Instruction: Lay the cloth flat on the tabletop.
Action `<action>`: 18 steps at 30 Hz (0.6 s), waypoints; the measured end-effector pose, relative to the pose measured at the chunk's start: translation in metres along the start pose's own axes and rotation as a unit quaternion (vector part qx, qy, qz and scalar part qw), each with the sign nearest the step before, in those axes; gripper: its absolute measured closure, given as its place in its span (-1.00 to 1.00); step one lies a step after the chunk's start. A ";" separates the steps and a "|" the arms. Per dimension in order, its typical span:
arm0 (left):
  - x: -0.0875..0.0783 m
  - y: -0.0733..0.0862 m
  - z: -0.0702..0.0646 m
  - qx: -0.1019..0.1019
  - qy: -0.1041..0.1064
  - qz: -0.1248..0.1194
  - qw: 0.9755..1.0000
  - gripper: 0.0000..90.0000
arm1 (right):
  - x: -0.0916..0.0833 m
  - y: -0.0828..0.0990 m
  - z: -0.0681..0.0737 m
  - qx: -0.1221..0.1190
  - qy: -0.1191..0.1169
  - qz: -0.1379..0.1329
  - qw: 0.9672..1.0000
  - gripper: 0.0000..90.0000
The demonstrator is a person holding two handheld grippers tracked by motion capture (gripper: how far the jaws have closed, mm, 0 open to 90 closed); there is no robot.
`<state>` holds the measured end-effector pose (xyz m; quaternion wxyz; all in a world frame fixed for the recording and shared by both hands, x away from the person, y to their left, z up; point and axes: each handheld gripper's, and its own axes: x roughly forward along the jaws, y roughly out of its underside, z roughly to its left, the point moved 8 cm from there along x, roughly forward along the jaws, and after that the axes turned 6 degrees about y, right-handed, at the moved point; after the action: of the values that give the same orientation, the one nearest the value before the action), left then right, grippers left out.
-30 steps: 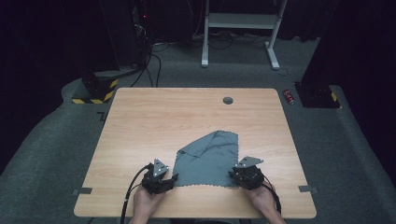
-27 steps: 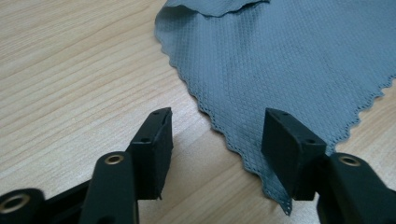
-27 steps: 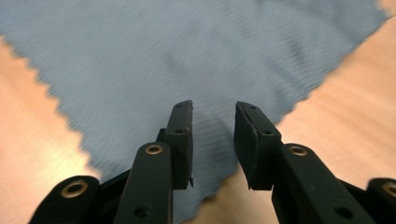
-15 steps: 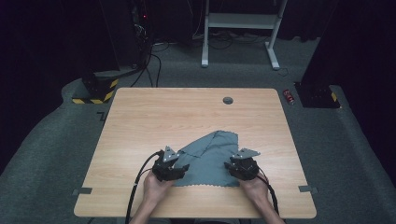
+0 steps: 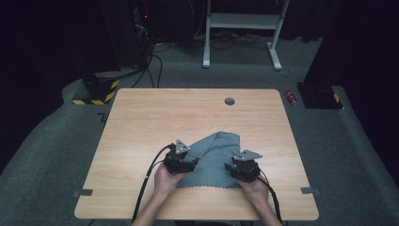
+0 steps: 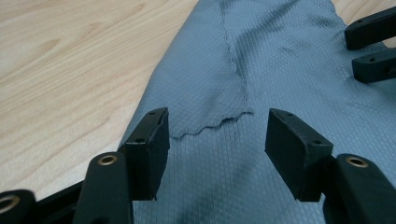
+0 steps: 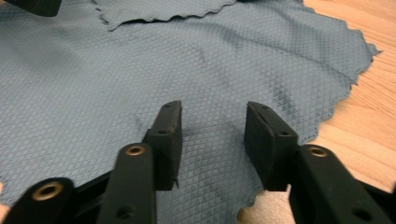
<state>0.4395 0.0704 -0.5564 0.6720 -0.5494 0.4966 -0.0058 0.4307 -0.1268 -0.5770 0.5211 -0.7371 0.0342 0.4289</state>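
Observation:
A grey-blue waffle-textured cloth (image 5: 214,155) lies flat on the near middle of the wooden table (image 5: 155,122), one scalloped flap folded over itself (image 6: 205,93). My left gripper (image 5: 192,162) rests at the cloth's left edge, pointing right. Its jaws (image 6: 217,128) stand open low over the fabric (image 6: 261,60) and have just been opening, pinching nothing. My right gripper (image 5: 230,167) sits at the cloth's right edge, pointing left. It (image 7: 212,121) is open too and has just been widening, with the cloth (image 7: 140,70) beneath the pads and not gripped.
A round cable hole (image 5: 229,101) sits at the table's far edge. Grey tape marks (image 5: 82,192) (image 5: 308,190) lie at the near corners. On the floor beyond are a white frame's legs (image 5: 273,56), a red object (image 5: 292,97) and a yellow-black striped base (image 5: 94,96).
My left gripper has moved right and slightly away from me, onto the cloth's left edge. The right gripper has stayed nearly in place. The cloth lies as before.

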 end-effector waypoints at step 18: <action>0.031 -0.018 -0.007 0.029 -0.007 0.009 1.000 0.01 | 0.001 -0.001 0.001 0.002 0.000 0.001 1.000 0.20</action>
<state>0.4605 0.0410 -0.5628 0.6913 -0.5251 0.4962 -0.0102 0.4307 -0.1254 -0.5771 0.5222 -0.7359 0.0356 0.4294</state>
